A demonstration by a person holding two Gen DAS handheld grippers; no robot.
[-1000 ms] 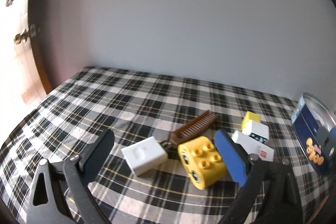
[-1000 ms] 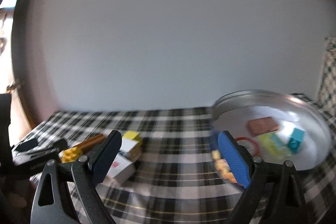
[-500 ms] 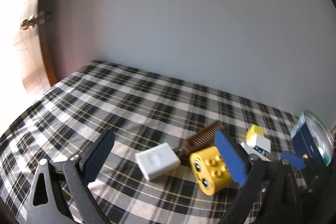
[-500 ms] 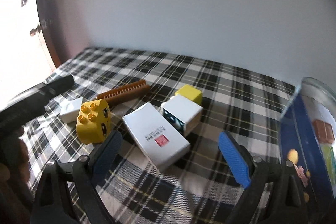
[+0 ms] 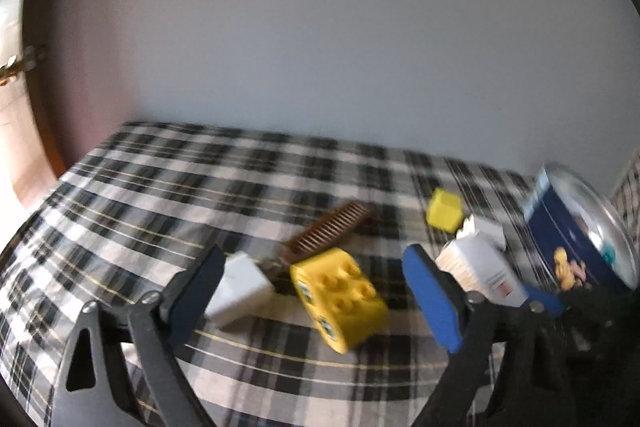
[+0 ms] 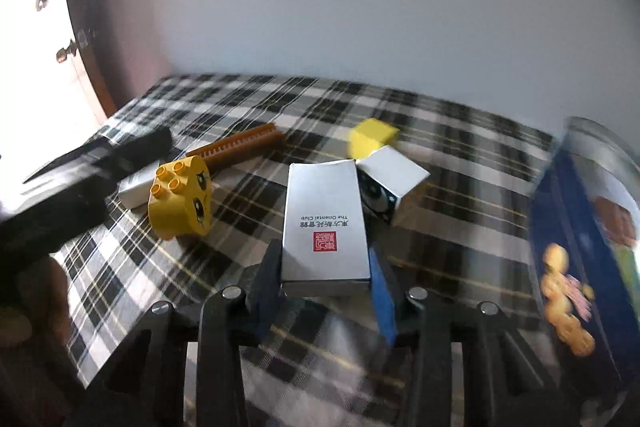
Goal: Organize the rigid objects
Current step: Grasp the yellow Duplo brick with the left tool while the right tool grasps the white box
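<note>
**A:** What did the right gripper (image 6: pixel 325 281) have?

**B:** From my remote seat, I saw its jaws closing, both pads against the sides of a flat white cardboard box with a red stamp (image 6: pixel 325 225). The box lay on the black-and-white checked tablecloth (image 6: pixel 256 99), its far corner touching a white cube printed with an eye (image 6: pixel 390 183). A small yellow cube (image 6: pixel 373 137) sat just behind that.

**A:** And my left side?

**B:** I held the left gripper (image 5: pixel 316 297) spread wide, jaws narrowing slightly, pinching nothing. Between its pads sat a yellow studded toy brick with a cartoon face (image 5: pixel 340 299) and a white plastic block (image 5: pixel 240 289). A brown plastic comb (image 5: pixel 328 233) lay just beyond them.

**A:** Where was the container?

**B:** A round blue tin with a silver inside (image 6: pixel 588 239) stood at the right edge, near the boxes.
</note>
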